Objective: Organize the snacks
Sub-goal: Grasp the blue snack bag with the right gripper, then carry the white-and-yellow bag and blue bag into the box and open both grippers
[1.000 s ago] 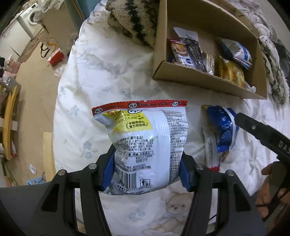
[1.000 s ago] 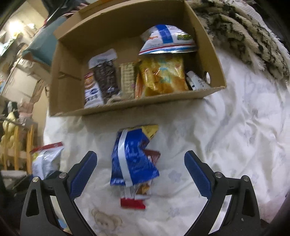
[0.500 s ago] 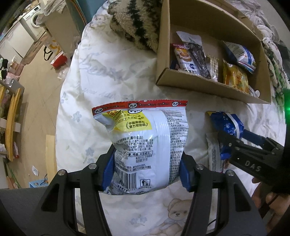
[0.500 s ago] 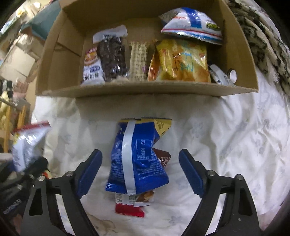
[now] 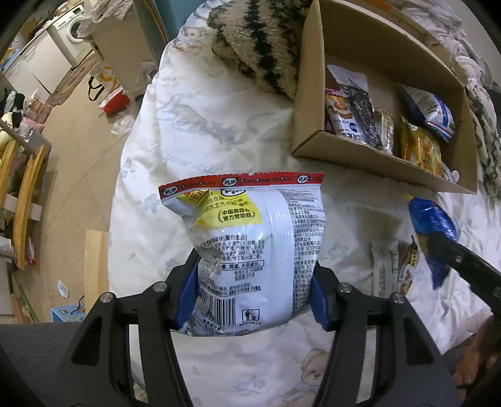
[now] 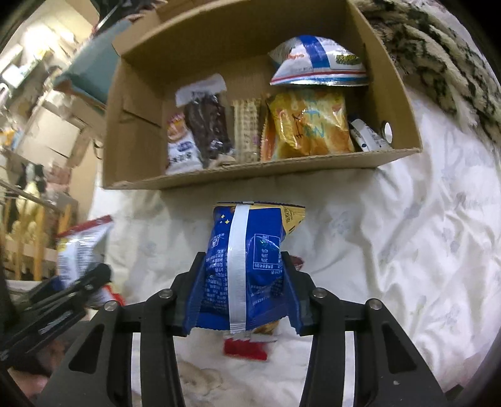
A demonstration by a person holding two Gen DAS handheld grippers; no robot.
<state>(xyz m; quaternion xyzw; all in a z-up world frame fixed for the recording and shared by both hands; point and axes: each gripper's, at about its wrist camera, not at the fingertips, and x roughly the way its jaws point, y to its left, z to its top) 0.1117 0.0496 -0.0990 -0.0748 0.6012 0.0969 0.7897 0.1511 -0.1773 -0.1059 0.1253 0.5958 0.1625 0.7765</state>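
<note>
Blue snack bag (image 6: 247, 266) above white bedding (image 6: 407, 250), near front of cardboard box (image 6: 238, 173); right gripper (image 6: 241, 297) jaws just closing, pads now pressing its sides. Left gripper (image 5: 253, 294) clamps white snack bag (image 5: 253, 244) at half width.

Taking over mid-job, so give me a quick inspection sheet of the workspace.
Surface: white floral bedspread, rumpled.
Job's things: cardboard box holding several snack packs; small packets loose on the bedspread.
Clutter: striped fuzzy blanket beside the box.
Grippers: left gripper shut on white snack bag; right gripper jaws have just been closing, pads now on blue snack bag.
Cables: nothing seen.
Surroundings: washing machine, littered floor.
</note>
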